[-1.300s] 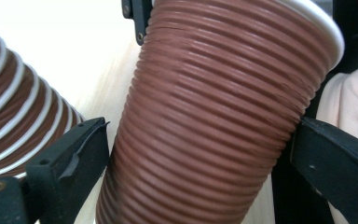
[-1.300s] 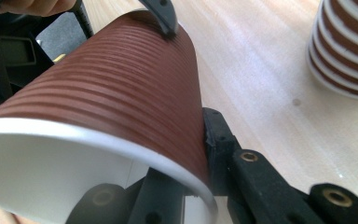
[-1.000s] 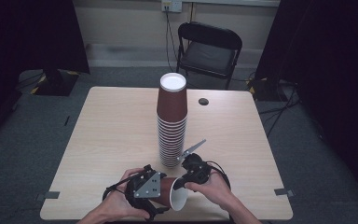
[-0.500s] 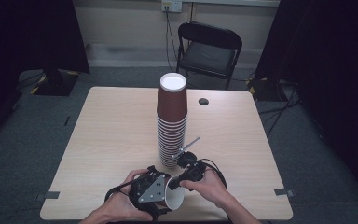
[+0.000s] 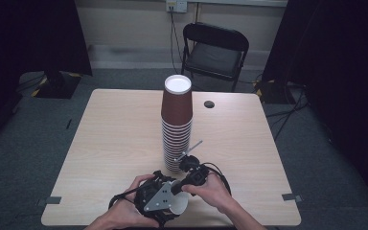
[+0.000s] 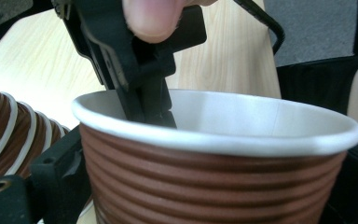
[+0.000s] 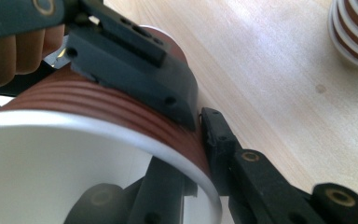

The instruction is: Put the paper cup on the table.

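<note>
A tall stack of ribbed brown paper cups (image 5: 177, 129) stands upside down in the middle of the light wooden table (image 5: 115, 139). Near the front edge, my left gripper (image 5: 170, 206) is shut on a single brown cup (image 5: 178, 205), its white mouth turned up and to the right. In the left gripper view the cup (image 6: 214, 177) sits between my own jaws. My right gripper (image 5: 179, 188) is shut on the cup's wall at the rim, one jaw inside and one outside (image 7: 193, 158). The left gripper's jaw presses on the cup's ribbed side (image 7: 107, 107).
A black folding chair (image 5: 214, 50) stands behind the table's far edge. A small dark round hole (image 5: 209, 104) lies on the table right of the stack. Both cables trail near the front edge. The cup stack (image 7: 354, 32) is close behind my hands.
The cup in my left gripper has turned so that its white mouth shows more. My right gripper has come slightly down and left onto the rim.
</note>
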Tool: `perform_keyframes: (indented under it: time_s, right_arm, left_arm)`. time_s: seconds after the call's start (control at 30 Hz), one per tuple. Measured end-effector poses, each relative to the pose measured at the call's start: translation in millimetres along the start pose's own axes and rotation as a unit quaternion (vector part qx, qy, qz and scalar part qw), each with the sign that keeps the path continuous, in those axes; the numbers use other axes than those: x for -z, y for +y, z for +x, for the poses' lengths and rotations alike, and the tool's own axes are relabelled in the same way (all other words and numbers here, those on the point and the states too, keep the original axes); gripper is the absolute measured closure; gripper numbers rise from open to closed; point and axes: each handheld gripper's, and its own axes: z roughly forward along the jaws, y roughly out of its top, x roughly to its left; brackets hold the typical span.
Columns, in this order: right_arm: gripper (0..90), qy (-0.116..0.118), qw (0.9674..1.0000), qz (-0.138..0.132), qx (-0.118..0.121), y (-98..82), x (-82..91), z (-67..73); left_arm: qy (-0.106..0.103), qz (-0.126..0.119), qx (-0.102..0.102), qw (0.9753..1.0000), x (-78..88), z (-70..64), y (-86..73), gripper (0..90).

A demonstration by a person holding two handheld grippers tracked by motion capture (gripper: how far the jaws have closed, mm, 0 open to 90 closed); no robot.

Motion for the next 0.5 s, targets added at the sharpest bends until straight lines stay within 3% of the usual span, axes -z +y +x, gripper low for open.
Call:
perform_keyframes:
  time_s: [0.33,0.5]
  right_arm:
    - [78.9,0.0,0.9998,-0.021,-0.005,-3.6,3.3,-0.6]
    - [76.3,-0.006,0.9993,-0.038,-0.004,-6.2,6.1,0.9]
  left_arm:
    - [0.01,-0.015,0.006,0.9998,1.5,-2.1,-2.5,9.2]
    - [0.016,-0.033,0.028,0.9989,6.8,1.5,-6.7,9.4]
